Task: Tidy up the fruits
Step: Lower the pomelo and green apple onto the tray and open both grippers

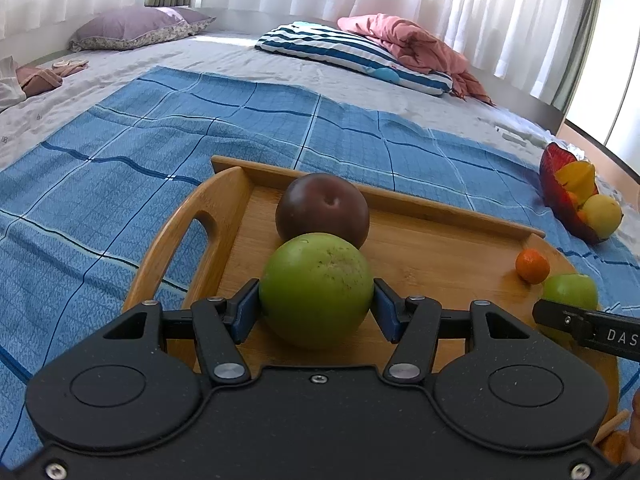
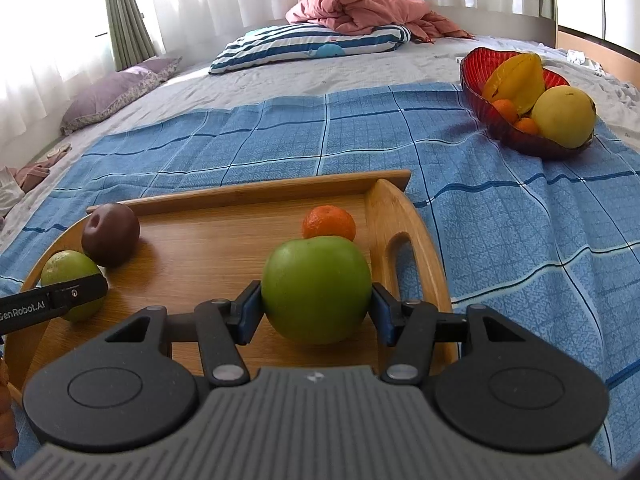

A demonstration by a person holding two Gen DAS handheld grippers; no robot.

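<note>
A wooden tray (image 1: 420,248) lies on a blue checked cloth. My left gripper (image 1: 316,304) is shut on a green round fruit (image 1: 316,288) at the tray's left end, both blue pads pressing its sides. A dark purple plum (image 1: 322,208) sits just behind it. At the tray's right end, my right gripper (image 2: 316,304) is shut on a green apple (image 2: 316,288), with a small mandarin (image 2: 329,222) right behind. Both green fruits look low over the tray floor; I cannot tell whether they rest on it.
A red glass bowl (image 2: 480,80) on the cloth, far right, holds a star fruit (image 2: 516,76), a yellow fruit (image 2: 564,116) and small oranges. Behind lie a striped pillow (image 2: 304,46), a pink blanket (image 2: 360,10) and a purple pillow (image 1: 132,28). A tray handle (image 2: 400,256) rises right of the apple.
</note>
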